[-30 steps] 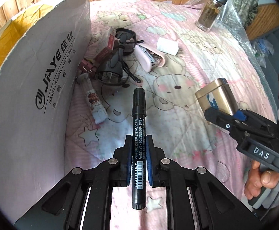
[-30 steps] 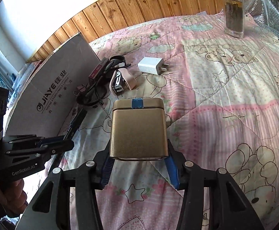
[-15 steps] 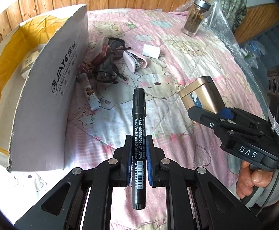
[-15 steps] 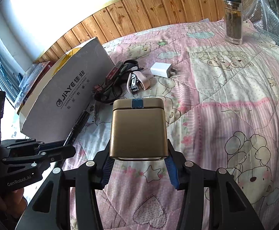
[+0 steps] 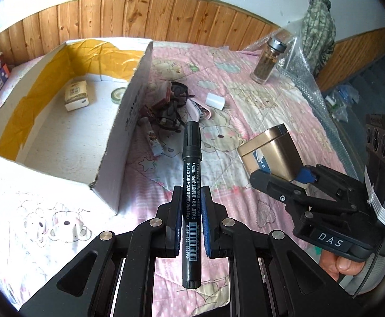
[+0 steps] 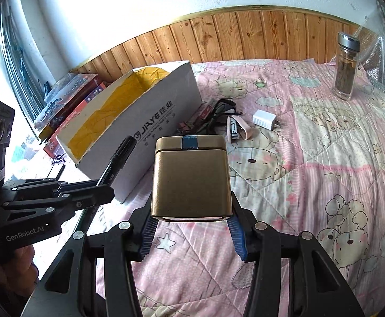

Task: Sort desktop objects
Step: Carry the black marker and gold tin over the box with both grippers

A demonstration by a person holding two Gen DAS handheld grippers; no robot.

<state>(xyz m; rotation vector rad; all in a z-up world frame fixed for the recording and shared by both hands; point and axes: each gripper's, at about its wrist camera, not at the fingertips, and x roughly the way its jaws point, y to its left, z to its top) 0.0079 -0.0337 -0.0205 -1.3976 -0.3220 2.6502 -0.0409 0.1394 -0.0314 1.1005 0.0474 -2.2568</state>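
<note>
My left gripper is shut on a black marker pen, held in the air above the pink quilt, just right of the white cardboard box. The pen and left gripper also show at the left of the right wrist view. My right gripper is shut on a gold metal tin with a blue tape strip on its lid. In the left wrist view the tin hangs at the right in the right gripper.
The open box holds a tissue pack and a tape roll. Beside it lie tangled cables and glasses, a pink stapler, a white charger and a small tube. A glass bottle stands far right.
Both grippers rose and drew back with the pen and the tin still held. The inside of the box has come into view in both wrist views.
</note>
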